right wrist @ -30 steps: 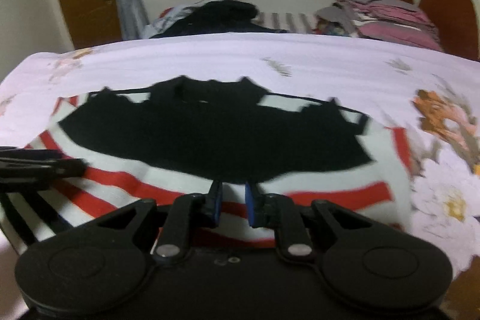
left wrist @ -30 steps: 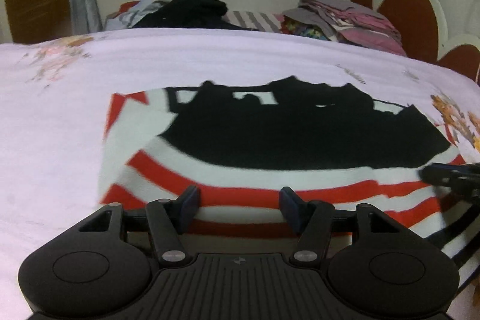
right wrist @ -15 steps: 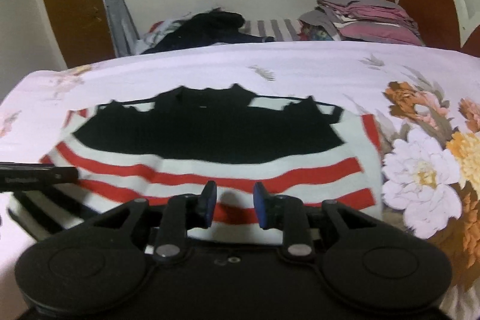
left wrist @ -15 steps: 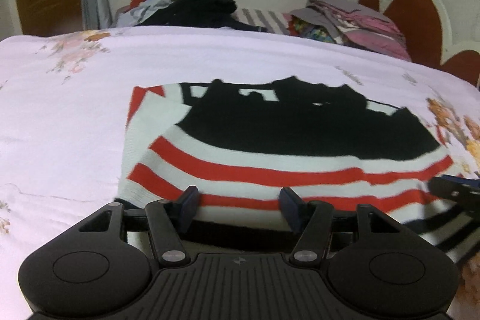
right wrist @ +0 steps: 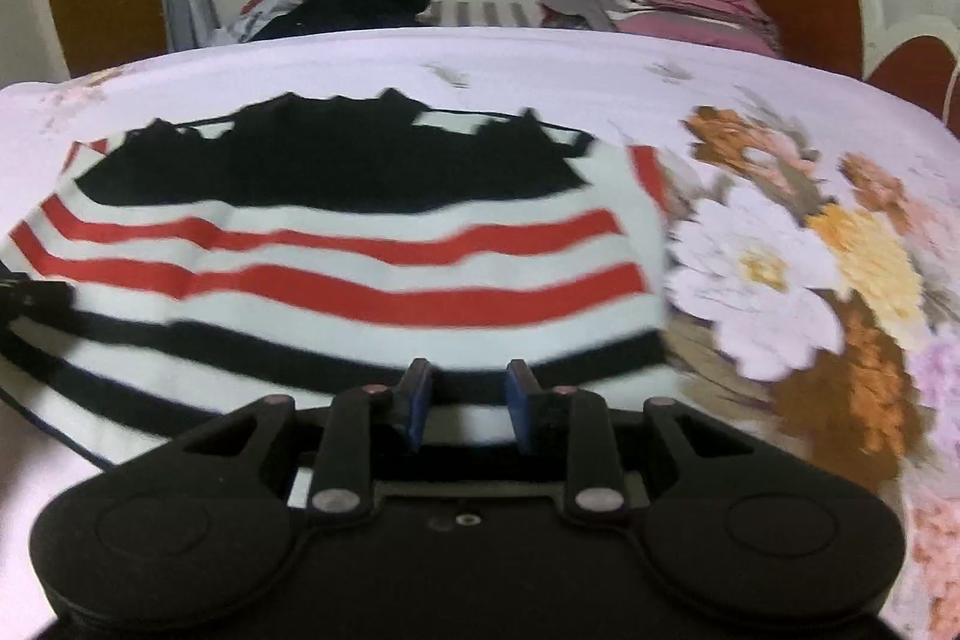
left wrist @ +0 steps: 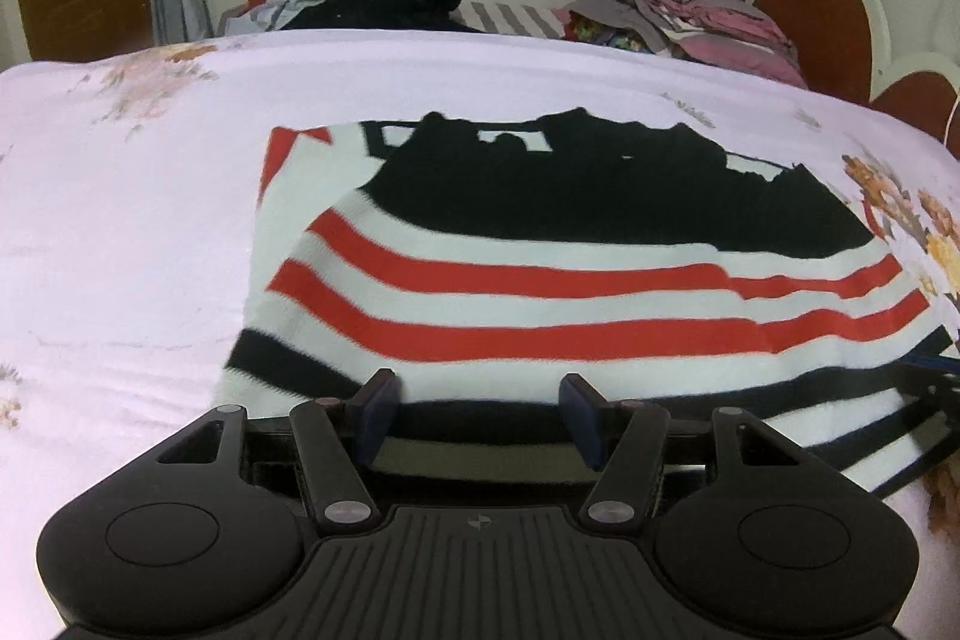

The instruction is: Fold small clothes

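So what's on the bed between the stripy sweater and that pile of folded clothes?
Nothing but bare floral sheet lies between the striped sweater and the folded pile, seen in both wrist views.

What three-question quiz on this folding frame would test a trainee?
1. True or false: the striped garment lies on the floral bedspread.
2. Which gripper's fingers stand wider apart: A left gripper, B right gripper?
3. Fill in: the folded pink clothes sit at the bed's far ____ side.

Key: 1 true; 2 A; 3 right.
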Demonstrator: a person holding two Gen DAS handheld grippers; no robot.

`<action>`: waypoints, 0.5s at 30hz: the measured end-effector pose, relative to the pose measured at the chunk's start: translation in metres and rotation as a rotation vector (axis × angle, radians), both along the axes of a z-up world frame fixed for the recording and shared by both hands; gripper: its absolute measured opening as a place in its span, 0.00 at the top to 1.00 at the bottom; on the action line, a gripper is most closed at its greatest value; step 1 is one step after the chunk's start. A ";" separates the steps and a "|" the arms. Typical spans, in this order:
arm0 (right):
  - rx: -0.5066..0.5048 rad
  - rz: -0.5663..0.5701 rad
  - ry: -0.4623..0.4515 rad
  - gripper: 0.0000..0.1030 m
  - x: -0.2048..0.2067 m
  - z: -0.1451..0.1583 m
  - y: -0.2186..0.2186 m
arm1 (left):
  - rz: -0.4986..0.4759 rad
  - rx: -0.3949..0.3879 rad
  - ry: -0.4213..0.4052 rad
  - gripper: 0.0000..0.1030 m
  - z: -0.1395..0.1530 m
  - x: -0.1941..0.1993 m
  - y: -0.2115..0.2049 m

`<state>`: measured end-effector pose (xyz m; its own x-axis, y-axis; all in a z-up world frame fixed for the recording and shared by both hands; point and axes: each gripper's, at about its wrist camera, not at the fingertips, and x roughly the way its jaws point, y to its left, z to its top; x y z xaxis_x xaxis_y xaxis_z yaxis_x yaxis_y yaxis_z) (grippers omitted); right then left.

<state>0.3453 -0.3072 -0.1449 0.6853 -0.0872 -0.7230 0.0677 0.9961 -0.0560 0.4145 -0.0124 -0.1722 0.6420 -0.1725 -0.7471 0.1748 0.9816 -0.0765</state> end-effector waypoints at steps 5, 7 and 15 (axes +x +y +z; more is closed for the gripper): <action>-0.010 -0.035 0.015 0.75 -0.011 -0.005 -0.016 | -0.006 0.002 -0.006 0.42 -0.007 -0.002 0.006; 0.006 -0.055 0.034 0.75 -0.010 -0.005 -0.017 | -0.006 0.015 -0.005 0.42 -0.005 -0.002 0.004; 0.072 -0.090 0.016 0.72 -0.036 0.011 -0.006 | 0.043 -0.058 0.043 0.42 0.008 -0.026 0.014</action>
<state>0.3097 -0.3130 -0.1334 0.6654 -0.0953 -0.7404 0.1570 0.9875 0.0139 0.3882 0.0017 -0.1639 0.6172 -0.1894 -0.7637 0.1278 0.9818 -0.1402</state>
